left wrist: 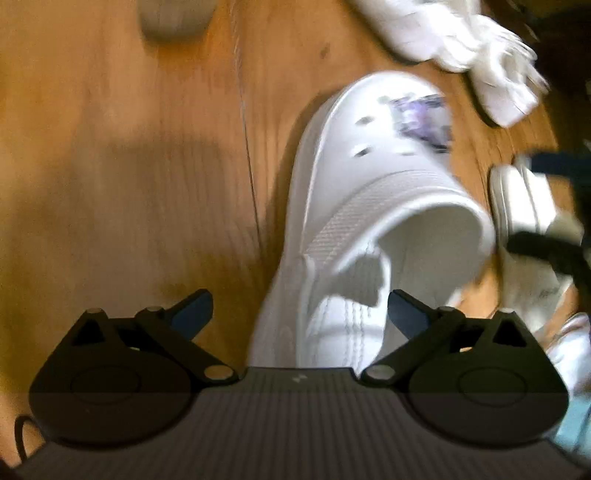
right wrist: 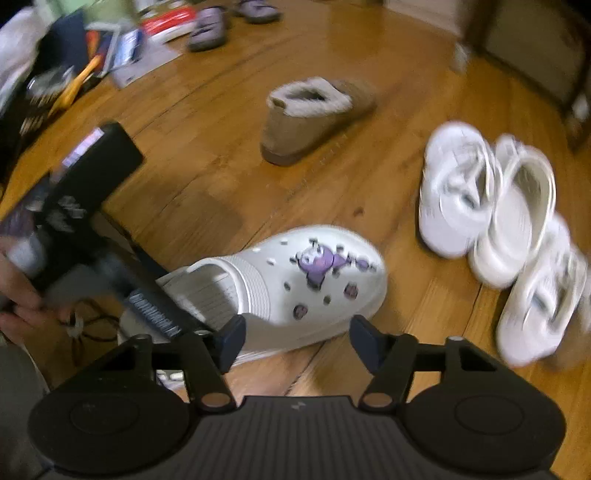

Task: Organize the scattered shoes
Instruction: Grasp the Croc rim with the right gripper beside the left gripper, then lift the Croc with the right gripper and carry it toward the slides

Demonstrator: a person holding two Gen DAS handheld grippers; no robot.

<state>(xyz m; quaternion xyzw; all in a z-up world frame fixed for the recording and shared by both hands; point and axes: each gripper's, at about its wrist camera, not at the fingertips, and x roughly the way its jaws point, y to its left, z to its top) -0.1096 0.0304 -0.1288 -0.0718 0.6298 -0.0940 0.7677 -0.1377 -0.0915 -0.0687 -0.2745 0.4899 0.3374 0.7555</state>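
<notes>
A: Clog (right wrist: 295, 284), white, with a purple charm (right wrist: 317, 264) on its upper, lies on the wooden floor (right wrist: 207, 177). Which way does it point?

B: In the right wrist view its long axis runs left to right, toe to the right and heel opening to the left, tilted a little toward the far side. In the left wrist view the same clog runs from near to far, heel opening near the camera and toe far, leaning right.

A: Does either gripper hold it?

B: No. The left gripper (left wrist: 301, 314) has its fingers spread wide; the clog's heel shows between them, but the pads are not pressing on it. The right gripper (right wrist: 297, 341) has its fingers partly apart with only the clog's near edge and bare floor in the gap, gripping nothing. In the right wrist view the left gripper's dark body sits at the left, by the clog's heel, held by a person's hand (right wrist: 18, 295).

A: What lies around it?

B: To the right, a group of white shoes (right wrist: 491, 221) packed together, touching one another, well apart from the clog. Farther off, a tan fur-lined boot (right wrist: 314, 118) lies with its toe to the right. At the far left, two grey slippers (right wrist: 210, 29) and a pile of papers and boxes (right wrist: 110, 48)
</notes>
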